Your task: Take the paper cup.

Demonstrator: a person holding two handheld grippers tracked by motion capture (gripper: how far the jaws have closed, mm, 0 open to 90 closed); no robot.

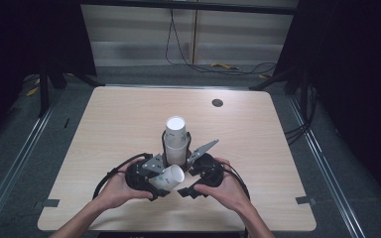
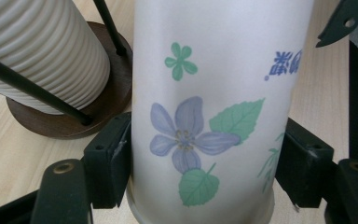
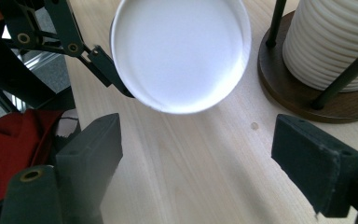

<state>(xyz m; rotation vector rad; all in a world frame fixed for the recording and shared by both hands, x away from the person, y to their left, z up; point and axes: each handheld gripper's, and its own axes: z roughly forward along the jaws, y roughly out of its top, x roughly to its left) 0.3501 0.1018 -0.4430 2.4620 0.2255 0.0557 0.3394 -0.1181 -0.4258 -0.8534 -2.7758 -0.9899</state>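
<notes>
A white paper cup (image 2: 214, 116) printed with purple flowers and green leaves lies on its side in my left gripper (image 2: 205, 172), whose pads (image 2: 112, 163) press on both its walls. In the high view the cup (image 1: 171, 177) is held just in front of a stack of ribbed white cups (image 1: 176, 141) standing in a black wire holder on a dark wooden base (image 2: 98, 112). The cup's round white end (image 3: 182, 51) faces my right gripper (image 3: 196, 154), which stands open over bare table with nothing between its pads (image 3: 317, 158). In the high view the right gripper (image 1: 188, 188) is right of the cup.
The light wooden table (image 1: 129, 119) has a dark round grommet (image 1: 217, 102) at the back right. Cables (image 1: 218, 64) lie on the floor behind it. The holder's base (image 3: 307, 93) sits close to my right gripper. Red cloth (image 3: 18, 140) lies below the table edge.
</notes>
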